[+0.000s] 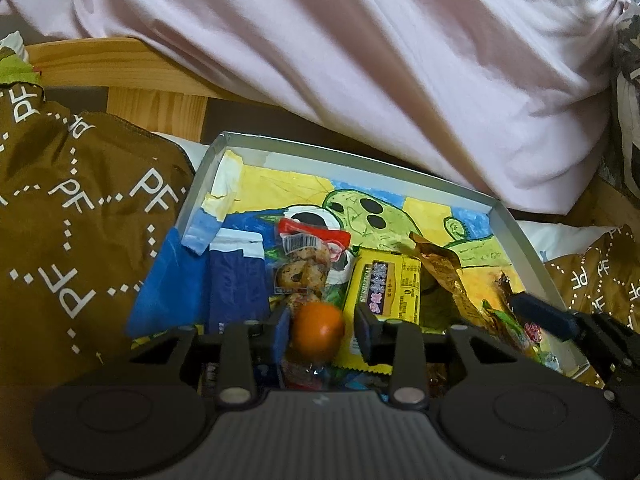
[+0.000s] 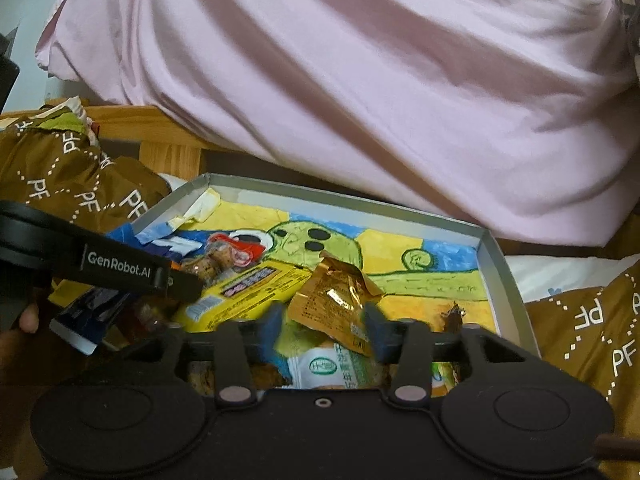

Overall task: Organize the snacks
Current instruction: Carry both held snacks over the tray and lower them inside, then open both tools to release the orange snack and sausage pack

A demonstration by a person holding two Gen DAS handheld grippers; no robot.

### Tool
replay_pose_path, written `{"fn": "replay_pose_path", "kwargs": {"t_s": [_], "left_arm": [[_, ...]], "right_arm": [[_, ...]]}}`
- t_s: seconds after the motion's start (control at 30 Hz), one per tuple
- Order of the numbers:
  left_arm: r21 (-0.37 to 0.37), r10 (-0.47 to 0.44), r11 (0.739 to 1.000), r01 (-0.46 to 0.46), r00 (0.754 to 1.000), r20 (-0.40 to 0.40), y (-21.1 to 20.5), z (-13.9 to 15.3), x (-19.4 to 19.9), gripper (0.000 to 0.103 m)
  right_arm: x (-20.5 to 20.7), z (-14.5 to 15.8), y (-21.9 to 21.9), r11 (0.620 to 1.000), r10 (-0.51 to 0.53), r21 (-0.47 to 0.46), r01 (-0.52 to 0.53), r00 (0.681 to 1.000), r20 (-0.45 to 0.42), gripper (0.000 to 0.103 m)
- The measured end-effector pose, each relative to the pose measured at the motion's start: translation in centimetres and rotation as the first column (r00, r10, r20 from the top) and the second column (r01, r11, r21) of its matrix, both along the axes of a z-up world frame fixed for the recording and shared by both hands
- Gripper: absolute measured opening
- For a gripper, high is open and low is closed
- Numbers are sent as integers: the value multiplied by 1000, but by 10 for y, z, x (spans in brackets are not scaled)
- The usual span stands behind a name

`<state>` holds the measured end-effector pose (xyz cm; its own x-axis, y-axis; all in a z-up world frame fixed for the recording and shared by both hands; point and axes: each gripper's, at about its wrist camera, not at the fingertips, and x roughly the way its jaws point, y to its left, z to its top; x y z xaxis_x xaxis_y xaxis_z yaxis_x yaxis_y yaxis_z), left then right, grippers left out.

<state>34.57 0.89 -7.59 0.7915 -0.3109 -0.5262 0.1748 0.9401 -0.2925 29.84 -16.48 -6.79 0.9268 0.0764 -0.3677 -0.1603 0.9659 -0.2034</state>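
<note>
A shallow grey box (image 1: pixel 516 232) lined with a painted cactus picture holds several snacks: a blue packet (image 1: pixel 236 280), a clear cookie bag (image 1: pixel 304 260), a yellow packet (image 1: pixel 388 284) and a gold-brown wrapper (image 1: pixel 444 268). My left gripper (image 1: pixel 322 330) is open over the box's near end, with an orange ball-shaped snack (image 1: pixel 318 330) between its fingers. My right gripper (image 2: pixel 326 334) is open over the gold wrapper (image 2: pixel 336 300) and a green-and-white packet (image 2: pixel 328 368). The box (image 2: pixel 500 280) and the yellow packet (image 2: pixel 248 288) also show in the right wrist view.
Brown "PF" printed fabric (image 1: pixel 80 208) lies left and right of the box. A pink-white quilt (image 1: pixel 360 60) hangs over a wooden bed frame (image 1: pixel 120 68) behind it. The left gripper's body (image 2: pixel 100 260) crosses the right wrist view at left.
</note>
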Motion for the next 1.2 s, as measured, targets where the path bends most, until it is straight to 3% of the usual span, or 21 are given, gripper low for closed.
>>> {"fn": "replay_pose_path", "kwargs": {"t_s": [0.07,0.17,0.37,0.67,0.8,1.2], "left_arm": [[-6,1,1000,-1,1000,1,0,0,0,47],[-18,5,1000,-5,1000,6,2,2,0,58],[-47,25,999,-23,999,29,5,7,-2,78],[-102,113,989,-104,990,87,17,13,-5,101],[-123,144,984,-132,985,98,21,14,-5,102],[-142,207,970,-197,976,61,30,12,-4,102]], "right_arm": [[0,0,0,1000,-11,14,11,999,31,91],[4,-1,0,1000,-16,25,15,998,59,98],[13,-8,1,997,-32,67,27,997,74,102],[16,-10,-12,969,33,239,-63,991,128,102],[16,-8,-17,950,47,301,-88,989,142,102],[9,-6,-10,946,48,309,-94,987,154,102]]}}
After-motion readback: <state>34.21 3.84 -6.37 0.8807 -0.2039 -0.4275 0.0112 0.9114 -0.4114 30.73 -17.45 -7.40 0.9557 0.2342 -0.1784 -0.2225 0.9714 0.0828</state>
